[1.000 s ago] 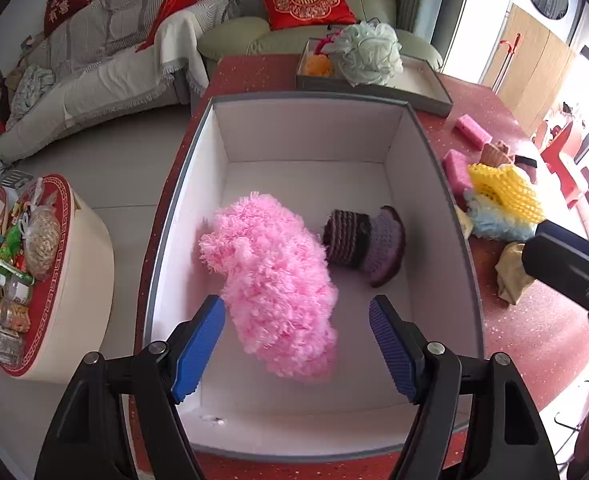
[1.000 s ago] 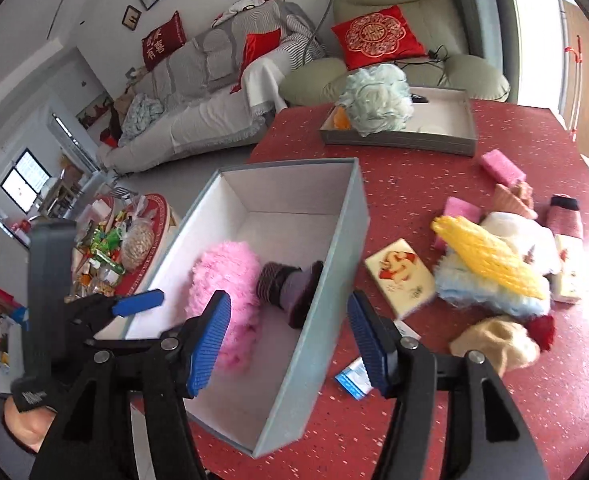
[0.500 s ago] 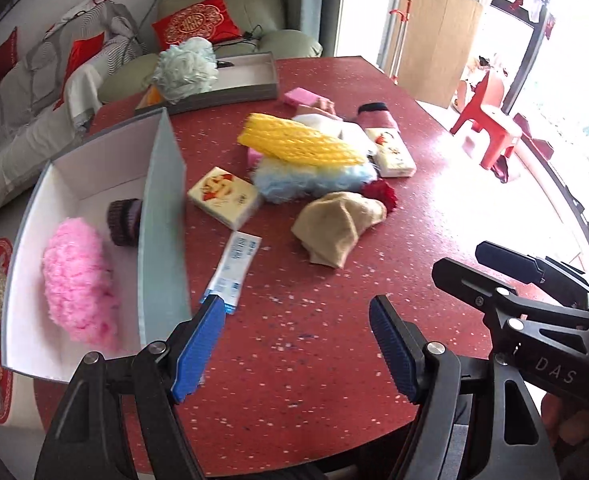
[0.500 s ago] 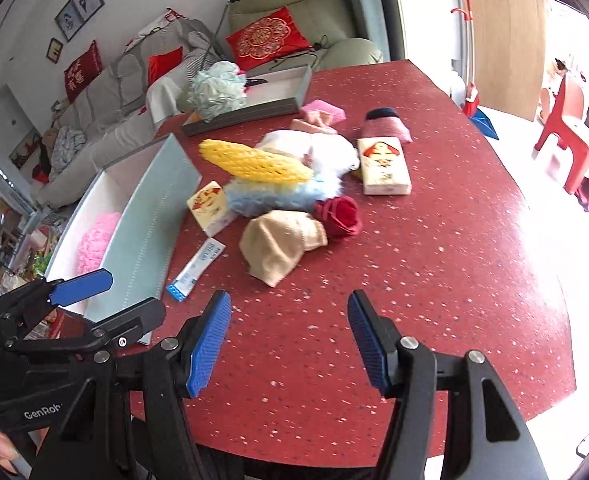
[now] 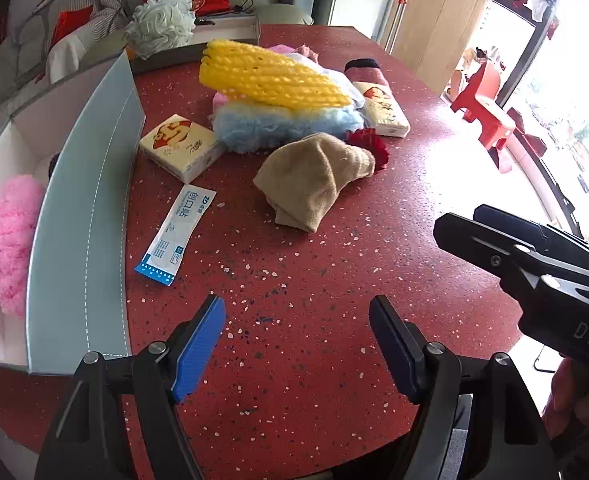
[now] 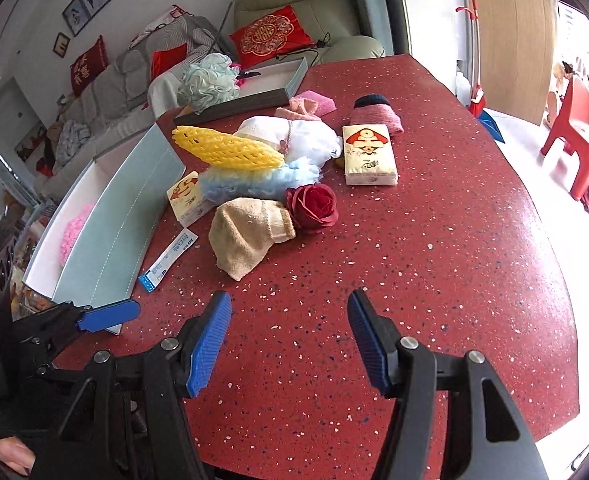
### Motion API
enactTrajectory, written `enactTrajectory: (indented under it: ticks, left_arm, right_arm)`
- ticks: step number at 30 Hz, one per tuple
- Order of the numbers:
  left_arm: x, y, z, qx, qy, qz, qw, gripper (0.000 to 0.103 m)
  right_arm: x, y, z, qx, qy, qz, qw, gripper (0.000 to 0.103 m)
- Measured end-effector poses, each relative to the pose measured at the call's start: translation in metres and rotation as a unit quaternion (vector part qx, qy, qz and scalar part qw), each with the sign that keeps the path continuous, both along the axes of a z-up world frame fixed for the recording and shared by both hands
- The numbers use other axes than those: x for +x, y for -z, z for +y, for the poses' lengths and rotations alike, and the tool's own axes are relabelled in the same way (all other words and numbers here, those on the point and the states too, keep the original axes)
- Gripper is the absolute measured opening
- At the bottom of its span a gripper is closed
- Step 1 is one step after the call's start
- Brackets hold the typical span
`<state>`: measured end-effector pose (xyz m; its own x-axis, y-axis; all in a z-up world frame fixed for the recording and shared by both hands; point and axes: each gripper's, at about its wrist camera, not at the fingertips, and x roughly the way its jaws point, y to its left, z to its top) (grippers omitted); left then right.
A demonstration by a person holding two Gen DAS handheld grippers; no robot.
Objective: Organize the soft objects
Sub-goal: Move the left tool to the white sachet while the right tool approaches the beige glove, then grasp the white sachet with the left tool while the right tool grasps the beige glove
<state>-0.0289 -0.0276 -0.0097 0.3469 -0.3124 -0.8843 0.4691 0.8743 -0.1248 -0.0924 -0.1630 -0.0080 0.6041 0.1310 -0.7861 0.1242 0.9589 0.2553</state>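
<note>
Fingers of each hand-held gripper, left (image 5: 296,346) and right (image 6: 288,342), spread wide, holding nothing above the red table (image 6: 434,240).

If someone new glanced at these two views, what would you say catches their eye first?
Probably the bright yellow foam net topping the pile of soft things mid-table, resting on a fluffy blue piece. Next, the red fabric rose touching the beige knitted hat, and the fluffy pink item inside the grey box at the left edge.
</note>
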Motion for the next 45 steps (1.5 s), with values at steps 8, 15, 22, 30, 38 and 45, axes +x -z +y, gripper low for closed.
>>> enactTrajectory:
  ticks: [8,15,22,30,38,45]
  left_arm:
    - [0.021,0.029,0.015,0.035,-0.043,-0.015,0.9984,0.075]
    - [0.048,0.040,0.029,0.054,-0.061,-0.012,0.9966,0.075]
    - [0.078,0.044,0.022,0.071,-0.056,-0.027,0.9955,0.075]
    - [0.086,0.042,0.032,0.047,-0.033,-0.015,0.9982,0.029]
    - [0.083,0.036,0.049,0.025,-0.011,-0.010,0.9996,0.010]
    - [0.084,0.023,0.033,0.089,0.019,-0.061,0.9940,0.076]
  right_arm:
    - [0.043,0.018,0.015,0.052,-0.045,0.011,0.998,0.065]
    - [0.083,0.045,0.030,0.090,-0.030,0.063,0.994,0.065]
    - [0.105,0.047,0.040,0.066,-0.015,0.072,0.995,0.065]
    - [0.116,0.055,0.049,0.025,-0.032,0.079,0.996,0.019]
    - [0.094,0.045,0.057,0.001,-0.051,0.068,0.996,0.013]
    - [0.095,0.049,0.050,0.011,-0.049,0.076,0.996,0.015]
